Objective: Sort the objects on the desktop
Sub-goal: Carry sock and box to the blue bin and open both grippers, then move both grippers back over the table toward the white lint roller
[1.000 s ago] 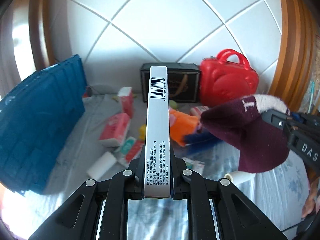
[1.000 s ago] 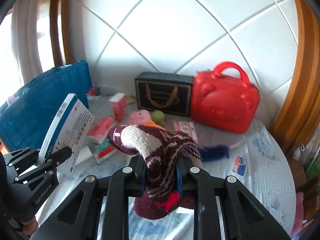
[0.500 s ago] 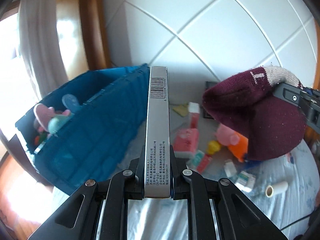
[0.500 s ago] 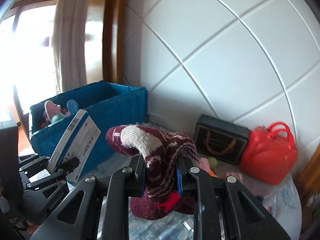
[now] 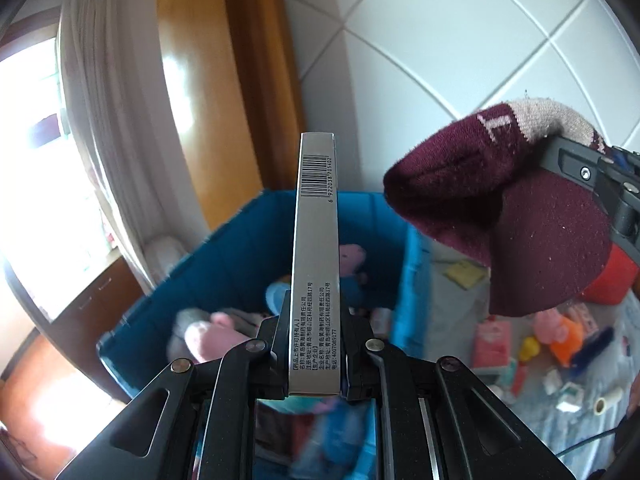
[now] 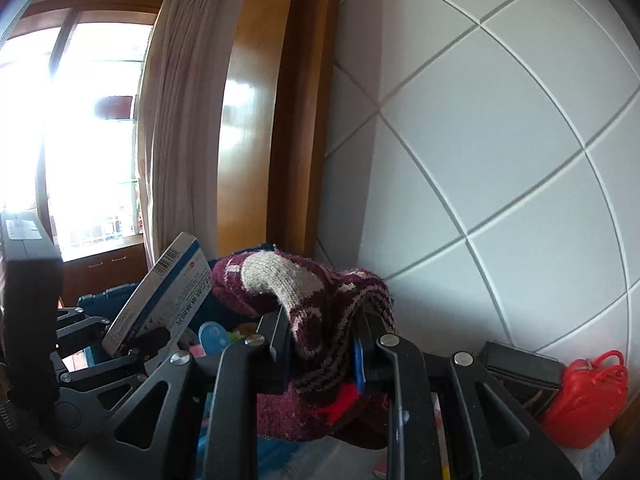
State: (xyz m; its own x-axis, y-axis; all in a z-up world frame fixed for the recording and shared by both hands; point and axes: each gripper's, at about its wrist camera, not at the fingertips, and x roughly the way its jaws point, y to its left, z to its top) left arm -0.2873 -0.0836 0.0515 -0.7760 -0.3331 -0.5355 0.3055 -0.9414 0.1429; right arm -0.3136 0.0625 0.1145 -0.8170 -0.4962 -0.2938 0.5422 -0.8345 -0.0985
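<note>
Two tools above blue bin (image 5: pixel 224 264), tiled wall (image 6: pixel 500 140)

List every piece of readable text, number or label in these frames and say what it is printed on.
"6 922038 705402", as best it reads, under the barcode: edge of the medicine box clamped in the left gripper.
"4007089177" closes the Chinese print lower on that edge; the rest is too small to quote.
"T", knitted: maroon sock in the right gripper.
Blue Chinese characters on the box face, right wrist view: blurred.
Packets on the table: unreadable.
</note>
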